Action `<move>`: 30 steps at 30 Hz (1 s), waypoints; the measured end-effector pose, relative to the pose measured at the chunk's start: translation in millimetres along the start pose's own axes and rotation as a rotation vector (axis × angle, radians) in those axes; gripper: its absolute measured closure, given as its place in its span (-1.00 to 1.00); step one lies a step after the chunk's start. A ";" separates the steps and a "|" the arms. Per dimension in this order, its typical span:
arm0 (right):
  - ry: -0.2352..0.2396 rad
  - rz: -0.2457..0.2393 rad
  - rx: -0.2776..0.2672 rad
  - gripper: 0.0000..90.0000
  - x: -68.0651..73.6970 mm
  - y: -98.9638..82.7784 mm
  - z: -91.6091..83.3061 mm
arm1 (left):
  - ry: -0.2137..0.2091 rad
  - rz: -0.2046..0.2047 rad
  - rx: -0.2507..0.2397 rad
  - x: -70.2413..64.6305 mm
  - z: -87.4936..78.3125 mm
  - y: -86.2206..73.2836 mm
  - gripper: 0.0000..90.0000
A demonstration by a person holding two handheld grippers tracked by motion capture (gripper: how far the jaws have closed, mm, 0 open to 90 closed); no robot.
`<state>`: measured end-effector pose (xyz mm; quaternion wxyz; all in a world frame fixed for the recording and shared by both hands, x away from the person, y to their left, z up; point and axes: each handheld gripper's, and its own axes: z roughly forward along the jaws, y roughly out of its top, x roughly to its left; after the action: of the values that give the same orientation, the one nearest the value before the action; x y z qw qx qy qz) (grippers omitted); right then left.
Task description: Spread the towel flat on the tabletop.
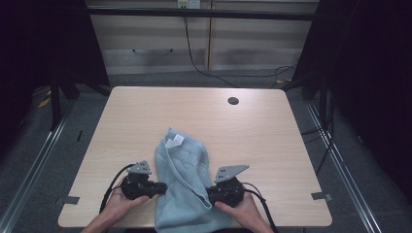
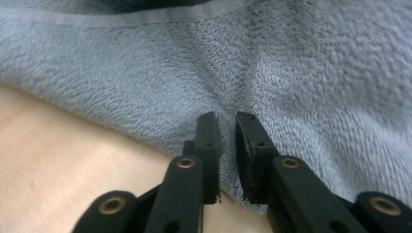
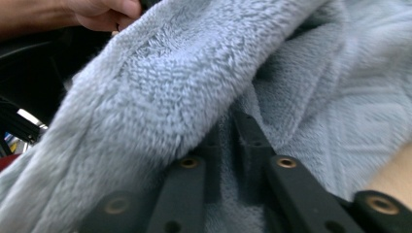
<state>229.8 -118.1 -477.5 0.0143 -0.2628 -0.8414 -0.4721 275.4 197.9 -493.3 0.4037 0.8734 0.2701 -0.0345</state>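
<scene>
A light blue towel (image 1: 182, 179) lies crumpled on the near middle of the wooden table (image 1: 145, 111), with a white label (image 1: 174, 141) at its far end. My left gripper (image 1: 163, 188) meets the towel's left edge, and my right gripper (image 1: 209, 194) its right edge. In the left gripper view the jaws (image 2: 227, 119) stand close together with a fold of towel (image 2: 301, 73) pinched between them. In the right gripper view the jaws (image 3: 233, 121) are likewise closed on towel pile (image 3: 160, 82), which drapes over them. The towel's near end hangs over the table's front edge.
A dark round cable hole (image 1: 233, 101) sits at the table's far right. Black frame posts flank the table, and cabinets with a hanging cable stand behind it. A hand (image 3: 97, 12) appears at the top left of the right gripper view.
</scene>
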 end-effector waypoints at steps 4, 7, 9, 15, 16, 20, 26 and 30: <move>-0.043 0.019 -0.073 0.47 -10.2 8.0 -22.3 | 0.011 -0.044 -0.103 10.0 -16.6 11.9 0.40; -0.070 0.029 -0.117 0.46 -19.3 13.0 -31.0 | 0.026 -0.074 -0.179 21.0 -29.4 26.2 0.31; -0.155 0.045 -0.106 0.41 -42.1 21.3 -32.0 | 0.052 -0.116 -0.239 33.7 -34.4 40.5 0.12; -0.183 0.124 -0.106 0.22 -88.4 29.5 -9.6 | 0.090 -0.178 -0.321 54.5 -31.3 63.2 -0.18; -0.178 0.133 -0.101 0.19 -94.9 31.0 -3.4 | 0.092 -0.188 -0.321 58.0 -28.4 66.7 -0.25; -0.187 0.149 -0.083 0.02 -109.6 35.0 18.5 | 0.142 -0.222 -0.250 69.5 -9.2 72.4 -0.33; -0.168 0.160 -0.080 -0.10 -108.8 32.4 32.9 | 0.211 -0.209 -0.123 79.8 3.3 51.9 0.94; -0.154 0.159 -0.074 -0.10 -105.6 31.9 35.6 | 0.253 -0.242 -0.100 91.7 -4.9 30.8 0.94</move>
<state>343.3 -121.5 -500.9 -0.0225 -0.3644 -0.7986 -0.4786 368.1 225.9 -494.4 0.4022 0.8108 0.4233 0.0409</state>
